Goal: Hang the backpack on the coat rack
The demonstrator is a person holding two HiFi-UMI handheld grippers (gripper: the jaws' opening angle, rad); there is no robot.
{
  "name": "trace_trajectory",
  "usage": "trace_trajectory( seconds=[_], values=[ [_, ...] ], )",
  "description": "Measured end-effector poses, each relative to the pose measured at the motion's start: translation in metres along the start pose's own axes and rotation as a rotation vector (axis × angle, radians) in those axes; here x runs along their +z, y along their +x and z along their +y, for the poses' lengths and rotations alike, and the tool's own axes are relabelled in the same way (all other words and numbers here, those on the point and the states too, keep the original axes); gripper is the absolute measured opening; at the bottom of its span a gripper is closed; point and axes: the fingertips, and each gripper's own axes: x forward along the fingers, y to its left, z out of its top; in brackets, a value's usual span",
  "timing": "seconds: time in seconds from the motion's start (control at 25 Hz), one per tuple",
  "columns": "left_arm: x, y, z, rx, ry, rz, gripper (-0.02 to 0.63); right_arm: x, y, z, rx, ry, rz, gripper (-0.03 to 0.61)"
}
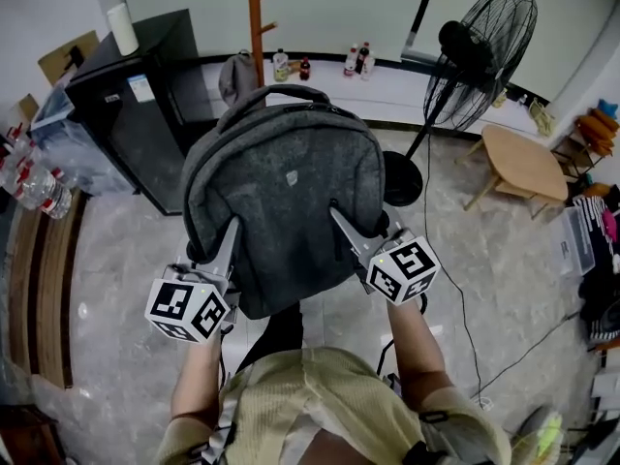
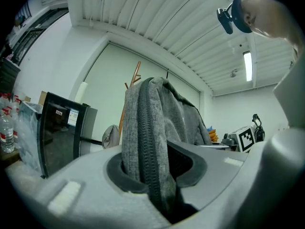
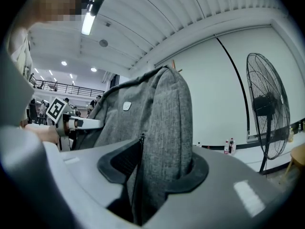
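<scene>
Coat rack (image 1: 256, 17) ahead; backpack (image 1: 281, 192) sides clamped between fingers of left gripper (image 1: 232, 226) and right gripper (image 1: 337, 213).

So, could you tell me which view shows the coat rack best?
The head view: the coat rack stands clear beyond the backpack. The left gripper view shows only part of it beside the backpack; the right gripper view, almost nothing.

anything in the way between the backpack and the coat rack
Nothing visible does. The backpack faces the coat rack directly; the black cabinet stands to its left, the pedestal fan to its right, both off the path.
</scene>
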Motion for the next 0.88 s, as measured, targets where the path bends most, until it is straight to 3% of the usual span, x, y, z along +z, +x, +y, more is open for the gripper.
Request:
trace_trajectory(
  seconds=[0.36, 0.88],
  values=[
    [0.011, 0.085, 0.023, -0.046, 0.015, -0.005, 0.1, 0.012, 0.045, -0.067, -0.052, 0.005, -0.009, 0.176],
    [0.017, 0.194, 0.092, -0.006, 0.001, 0.021, 0.1, 0.011, 0.157, -0.152, -0.015, 0.041, 0.029, 0.179]
  ],
)
